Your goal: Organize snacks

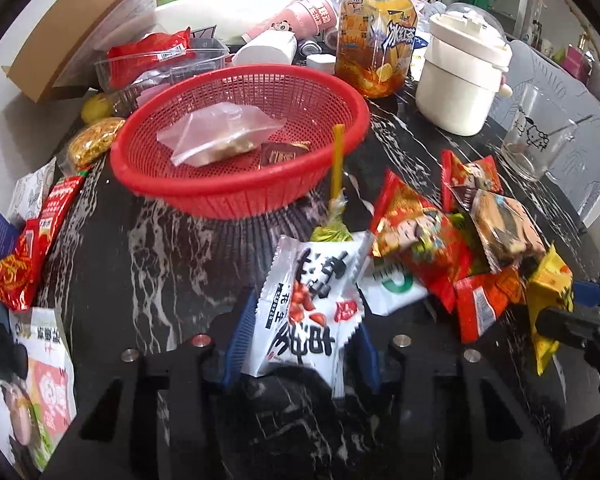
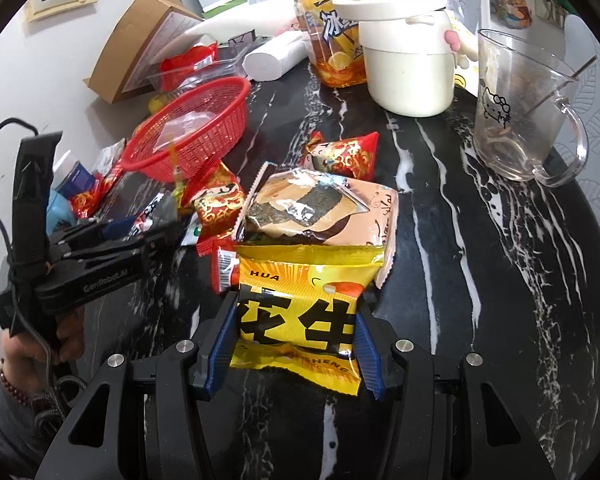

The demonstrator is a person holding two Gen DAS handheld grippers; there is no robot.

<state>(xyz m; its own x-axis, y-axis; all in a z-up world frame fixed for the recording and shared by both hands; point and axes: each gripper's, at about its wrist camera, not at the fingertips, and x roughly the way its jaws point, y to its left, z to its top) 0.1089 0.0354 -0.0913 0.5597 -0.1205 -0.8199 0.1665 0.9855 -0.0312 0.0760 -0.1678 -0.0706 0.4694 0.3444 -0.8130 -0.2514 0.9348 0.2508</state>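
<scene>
Judging by the red basket (image 1: 240, 136), sorting is at an early stage: only a clear zip bag (image 1: 220, 132) and a small dark sachet (image 1: 284, 154) are held in it. A white peanut packet (image 1: 308, 304) is clamped by the left gripper (image 1: 300, 344), short of the basket. A yellow peanut packet (image 2: 300, 312) is gripped by the right gripper (image 2: 296, 340). About 6 packets (image 1: 440, 240) are left on the marble table (image 2: 500, 280).

White packet (image 1: 308, 304) lower end: hidden behind my left hand-held gripper.
Yellow packet (image 2: 300, 312) sides: covered by my pads (image 2: 366, 344).
Bottle (image 2: 328, 40) top: cut off.
</scene>
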